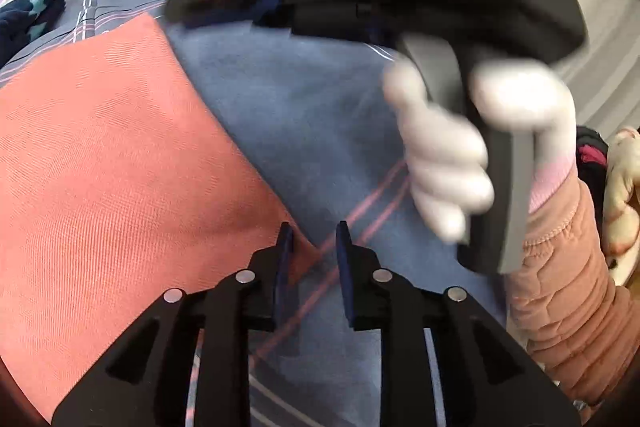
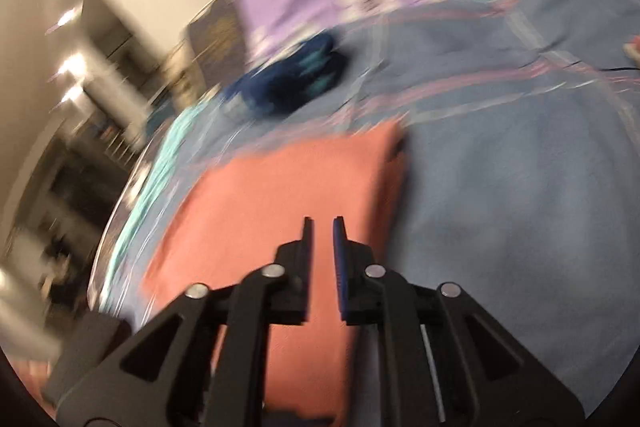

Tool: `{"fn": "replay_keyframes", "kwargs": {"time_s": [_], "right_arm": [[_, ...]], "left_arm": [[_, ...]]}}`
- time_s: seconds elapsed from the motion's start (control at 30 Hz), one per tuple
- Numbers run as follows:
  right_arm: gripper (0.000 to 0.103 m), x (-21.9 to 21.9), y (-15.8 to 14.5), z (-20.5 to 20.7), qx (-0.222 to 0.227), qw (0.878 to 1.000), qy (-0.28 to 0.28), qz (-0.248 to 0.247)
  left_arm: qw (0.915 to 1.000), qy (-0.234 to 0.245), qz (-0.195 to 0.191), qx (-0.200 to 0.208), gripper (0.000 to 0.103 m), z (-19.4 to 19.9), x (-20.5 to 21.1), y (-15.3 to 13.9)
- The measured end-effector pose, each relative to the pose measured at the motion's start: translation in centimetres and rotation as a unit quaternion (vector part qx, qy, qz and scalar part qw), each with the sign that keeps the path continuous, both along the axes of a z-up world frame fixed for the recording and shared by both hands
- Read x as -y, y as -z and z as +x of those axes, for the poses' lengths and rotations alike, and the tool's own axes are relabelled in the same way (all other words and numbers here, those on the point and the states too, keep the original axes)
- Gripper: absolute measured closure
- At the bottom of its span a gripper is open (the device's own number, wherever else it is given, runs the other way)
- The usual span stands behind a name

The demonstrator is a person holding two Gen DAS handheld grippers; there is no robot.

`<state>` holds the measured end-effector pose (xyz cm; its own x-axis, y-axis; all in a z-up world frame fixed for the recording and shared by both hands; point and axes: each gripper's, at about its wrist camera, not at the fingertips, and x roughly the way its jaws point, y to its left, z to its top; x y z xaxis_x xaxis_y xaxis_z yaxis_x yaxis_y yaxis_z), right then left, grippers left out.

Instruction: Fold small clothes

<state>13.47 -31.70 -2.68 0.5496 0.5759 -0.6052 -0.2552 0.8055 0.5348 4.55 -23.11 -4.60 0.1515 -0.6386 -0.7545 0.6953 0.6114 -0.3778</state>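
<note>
Both left gripper [image 1: 314, 233] and right gripper [image 2: 322, 227] empty, jaws slightly parted over salmon cloth [image 1: 120, 155]; housing lettering unreadable.

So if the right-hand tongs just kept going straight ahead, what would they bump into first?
Probably the flat salmon-pink folded cloth lying on the blue bedspread; the right tongs point across it, empty and slightly open. The blur makes depth uncertain.
</note>
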Motion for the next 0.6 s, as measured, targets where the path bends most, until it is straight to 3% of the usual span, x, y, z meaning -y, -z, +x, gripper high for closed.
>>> {"fn": "replay_keyframes", "kwargs": {"time_s": [0.07,0.13,0.27,0.37,0.43,0.57,0.6], "right_arm": [[0.081,-1.2,1.9,-1.2,-0.025,0.998,-0.016,-0.061],[0.081,-1.4,4.2,-1.9,-0.048,0.989,0.004,-0.137],[0.079,-1.2,2.6,-2.8,-0.036,0.99,0.038,-0.132],[0.079,-3.0,-0.5,-3.3,0.006,0.985,0.048,-0.166],[0.078,-5.4,-2.3,-3.6,0.028,0.984,0.029,-0.173],[0.073,-12.9,-3.9,-5.5,0.074,0.975,-0.058,-0.202],[0.072,-14.9,-3.9,-6.0,0.083,0.971,-0.081,-0.209]], "left_arm": [[1.0,-0.001,-0.008,0.0,0.08,-0.7,-1.5,-0.4],[0.9998,-0.017,-0.01,0.004,0.079,-1.1,-4.2,-0.7],[0.9943,-0.106,-0.013,0.007,0.079,-0.8,-13.0,-1.0],[0.9749,-0.22,-0.029,0.018,0.08,-0.4,-22.1,-2.4],[0.9535,-0.296,-0.037,0.04,0.08,-0.9,-28.4,-3.2],[0.9129,-0.404,-0.033,0.051,0.079,-2.7,-37.5,-3.2],[0.9076,-0.416,-0.032,0.046,0.079,-2.7,-38.7,-3.0]]}}
